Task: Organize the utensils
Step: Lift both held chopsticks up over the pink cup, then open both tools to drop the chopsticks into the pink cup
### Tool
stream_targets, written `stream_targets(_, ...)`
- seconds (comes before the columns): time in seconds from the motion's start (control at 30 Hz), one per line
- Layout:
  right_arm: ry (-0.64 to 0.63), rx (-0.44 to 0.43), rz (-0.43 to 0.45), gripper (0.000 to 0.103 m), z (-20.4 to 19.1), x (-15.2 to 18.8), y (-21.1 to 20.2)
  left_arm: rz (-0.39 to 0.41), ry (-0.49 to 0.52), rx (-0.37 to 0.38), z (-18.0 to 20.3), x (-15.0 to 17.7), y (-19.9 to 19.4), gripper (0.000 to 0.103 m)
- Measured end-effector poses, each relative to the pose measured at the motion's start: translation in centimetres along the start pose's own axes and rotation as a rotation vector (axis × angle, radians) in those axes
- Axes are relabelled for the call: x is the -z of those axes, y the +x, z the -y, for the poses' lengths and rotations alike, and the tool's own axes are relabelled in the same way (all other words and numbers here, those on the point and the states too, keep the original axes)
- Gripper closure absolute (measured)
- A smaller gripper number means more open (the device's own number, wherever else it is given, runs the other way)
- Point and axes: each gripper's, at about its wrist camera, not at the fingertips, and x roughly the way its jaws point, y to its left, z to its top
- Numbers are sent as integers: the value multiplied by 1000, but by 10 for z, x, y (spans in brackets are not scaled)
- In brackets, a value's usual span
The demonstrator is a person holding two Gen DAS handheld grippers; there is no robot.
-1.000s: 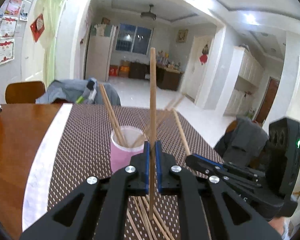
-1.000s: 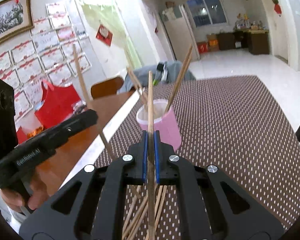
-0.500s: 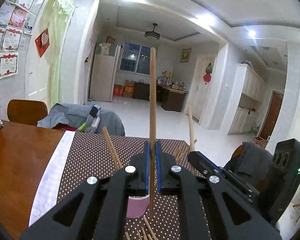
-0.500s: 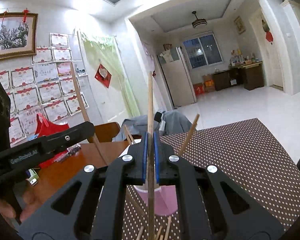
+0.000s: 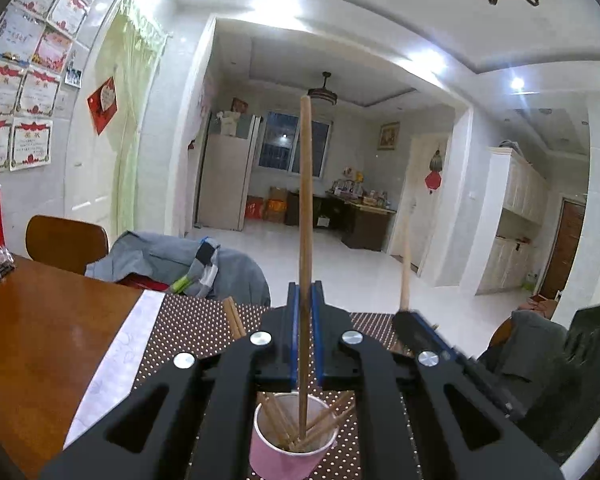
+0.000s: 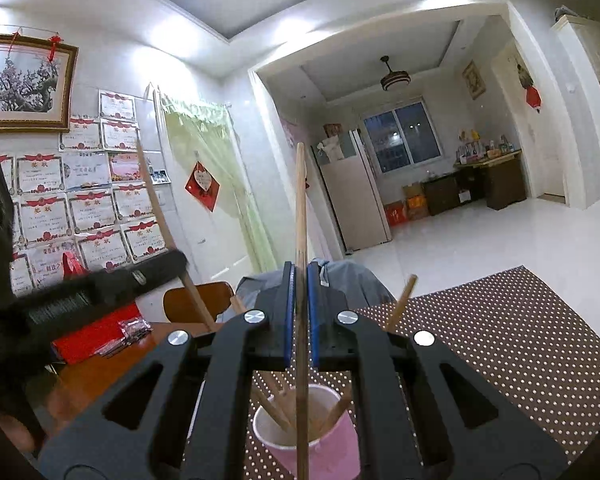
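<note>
Left tool [image 5: 305,300] has its blue-lined jaws clamped on a single wooden chopstick [image 5: 305,216], which stands upright through them with its lower end dipping inside the pink paper cup [image 5: 288,456] directly beneath. Right tool [image 6: 299,280] is clamped the same way on a second chopstick [image 6: 300,208], also upright, whose lower part passes the near rim of that cup [image 6: 320,444]; whether its tip is inside or just in front cannot be told. Several more chopsticks [image 5: 324,420] lean in the cup against its rim. The cup stands on a brown white-dotted mat [image 6: 512,340] that covers the counter [image 5: 40,344], with bare wood showing along the counter's left edge. In the left wrist view the right tool [image 5: 410,322] shows blurred at the right, just beside. At the counter's far edge a wooden chair [image 5: 66,242] stands, and next to it another chair is draped with a grey jacket [image 5: 168,256].
</note>
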Motion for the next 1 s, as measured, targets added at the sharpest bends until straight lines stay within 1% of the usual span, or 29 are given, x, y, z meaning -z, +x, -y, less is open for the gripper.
stream_targets(0.17, -6, 1, 25, 97, -3, 0, 5, -59, -13, -16, -9, 15, 20, 97)
stream_targets(0.3, -3, 2, 40, 97, -4, 1, 8, -93, -12, -27, -12, 25, 27, 97)
stream_targets(0.53, -1, 4, 64, 97, -11, 3, 10, -98, -35, -30, -21, 31, 30, 96)
stream_targets(0.57, -2, 6, 67, 97, -12, 3, 10, -97, -34, -30, -22, 31, 30, 94)
stream_targets(0.6, -2, 2, 67, 97, -14, 2, 11, -96, -36, -29, -23, 31, 30, 83)
stream_targets(0.63, -3, 2, 70, 96, -14, 2, 11, -94, -38, -27, -24, 31, 29, 76)
stream_targets(0.77, -11, 6, 82, 96, -16, 2, 12, -87, -27, -26, -26, 32, 27, 76)
stream_targets(1.0, -11, 30, 105, 96, -17, 0, 21, -106, -22, -73, -35, 29, 31, 73)
